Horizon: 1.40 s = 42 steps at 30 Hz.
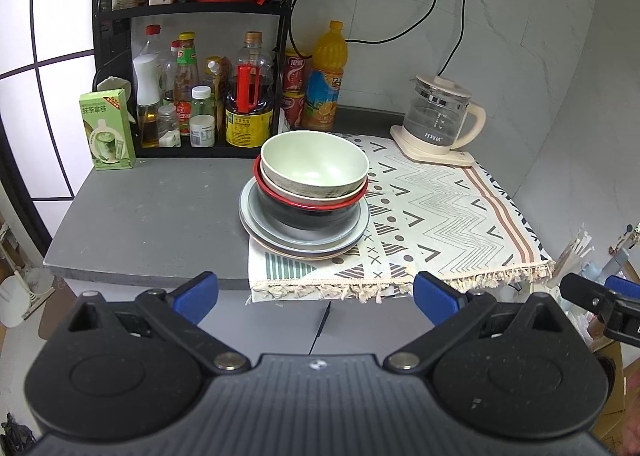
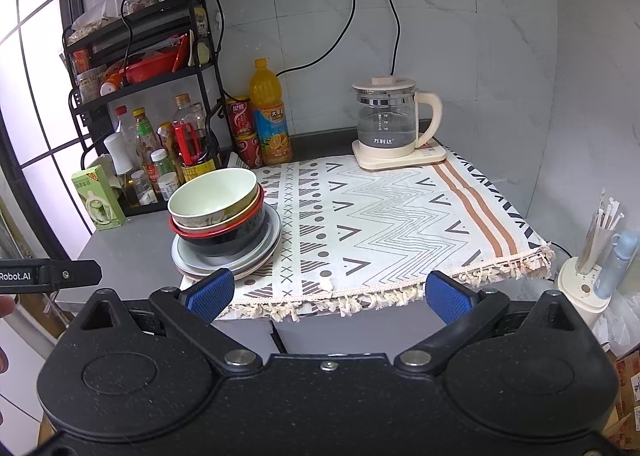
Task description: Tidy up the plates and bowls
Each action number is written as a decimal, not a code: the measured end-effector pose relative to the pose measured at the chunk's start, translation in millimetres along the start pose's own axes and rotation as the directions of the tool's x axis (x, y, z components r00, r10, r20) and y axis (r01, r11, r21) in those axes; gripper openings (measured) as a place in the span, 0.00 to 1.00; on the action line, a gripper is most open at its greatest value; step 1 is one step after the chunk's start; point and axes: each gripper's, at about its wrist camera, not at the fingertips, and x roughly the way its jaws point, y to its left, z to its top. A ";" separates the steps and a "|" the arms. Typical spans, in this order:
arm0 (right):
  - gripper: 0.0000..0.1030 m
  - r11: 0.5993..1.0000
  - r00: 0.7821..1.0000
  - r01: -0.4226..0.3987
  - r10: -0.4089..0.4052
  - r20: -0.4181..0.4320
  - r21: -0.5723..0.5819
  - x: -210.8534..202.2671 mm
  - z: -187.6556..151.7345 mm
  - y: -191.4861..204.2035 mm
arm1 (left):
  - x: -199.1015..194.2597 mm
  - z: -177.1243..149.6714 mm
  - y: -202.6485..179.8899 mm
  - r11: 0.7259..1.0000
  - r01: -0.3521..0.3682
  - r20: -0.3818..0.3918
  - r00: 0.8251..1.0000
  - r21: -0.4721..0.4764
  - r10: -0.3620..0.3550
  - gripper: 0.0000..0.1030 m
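Note:
A pale green bowl [image 1: 316,164] [image 2: 212,192] tops a stack on the counter. Under it sit a cream bowl, a red-rimmed black bowl [image 1: 308,212] [image 2: 224,236], then grey plates [image 1: 304,240] [image 2: 232,260] with a pinkish plate at the bottom. The stack rests on the left edge of a patterned cloth [image 1: 440,216] [image 2: 380,224]. My left gripper [image 1: 316,294] hangs open in front of the counter edge, short of the stack. My right gripper [image 2: 330,296] is open too, at the cloth's fringe, right of the stack. Neither holds anything.
A black rack [image 1: 192,16] [image 2: 140,76] of bottles and jars stands behind the stack. A green carton [image 1: 108,132], red cans [image 2: 244,132] and an orange juice bottle [image 1: 326,80] flank it. A glass kettle [image 1: 440,116] [image 2: 392,124] sits at the back right. A chopstick holder [image 2: 588,276] stands off the counter's right.

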 end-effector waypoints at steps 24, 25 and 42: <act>1.00 1.000 0.999 -0.029 0.029 -0.022 -0.005 9.2 -0.7 -5.6 | 6.8 2.1 -10.3 1.000 -0.021 -0.008 1.000 0.011 0.021 1.00; 1.00 1.000 0.999 -0.029 0.029 -0.023 -0.006 9.4 -0.8 -5.8 | 7.1 2.2 -11.1 1.000 -0.021 -0.008 1.000 0.012 0.021 1.00; 1.00 1.000 1.000 -0.007 0.008 -0.029 0.003 11.4 -2.9 -19.0 | 12.1 0.8 -19.8 1.000 -0.022 -0.022 1.000 0.002 0.022 1.00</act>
